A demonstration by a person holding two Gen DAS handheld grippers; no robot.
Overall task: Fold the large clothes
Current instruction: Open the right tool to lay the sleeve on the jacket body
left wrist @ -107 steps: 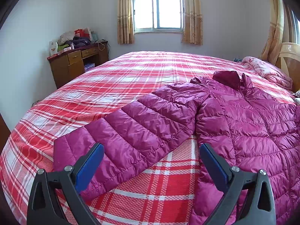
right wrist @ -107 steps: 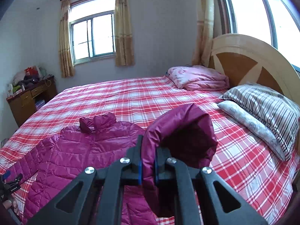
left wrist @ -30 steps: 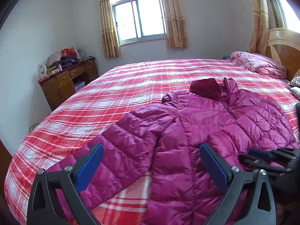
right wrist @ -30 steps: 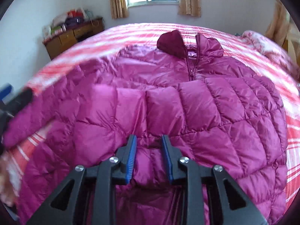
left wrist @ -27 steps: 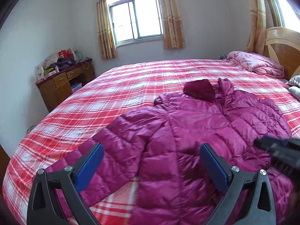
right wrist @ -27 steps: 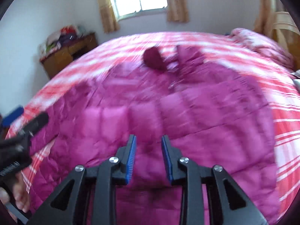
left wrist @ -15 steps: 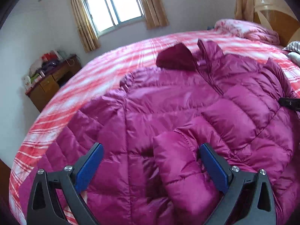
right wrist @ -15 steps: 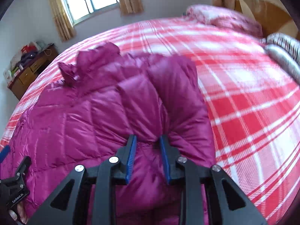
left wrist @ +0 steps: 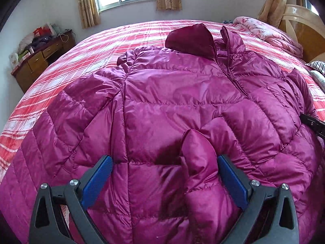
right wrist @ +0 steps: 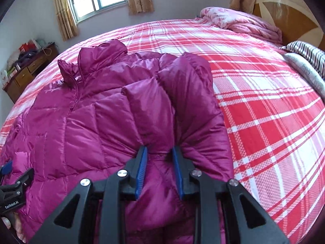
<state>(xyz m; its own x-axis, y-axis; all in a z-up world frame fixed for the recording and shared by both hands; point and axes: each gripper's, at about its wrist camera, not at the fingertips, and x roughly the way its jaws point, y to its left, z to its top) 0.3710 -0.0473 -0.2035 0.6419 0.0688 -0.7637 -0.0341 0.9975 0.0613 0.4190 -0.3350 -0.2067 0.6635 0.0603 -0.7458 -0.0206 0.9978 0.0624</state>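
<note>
The magenta quilted down jacket (left wrist: 162,105) ran past the bottom edge in both views, its hem unseen. The items heaped on the brown wooden dresser (left wrist: 38,61) were too small to identify. The striped pillow (right wrist: 308,52) was cropped by the frame.

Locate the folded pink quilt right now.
The pink quilt lies at the far right of the bed in both wrist views, against the wooden headboard, beyond the striped pillow.

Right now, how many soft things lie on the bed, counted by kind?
Jacket: 1
Folded pink quilt: 1
Pillows, striped and pale patterned: 2
Total: 4
</note>
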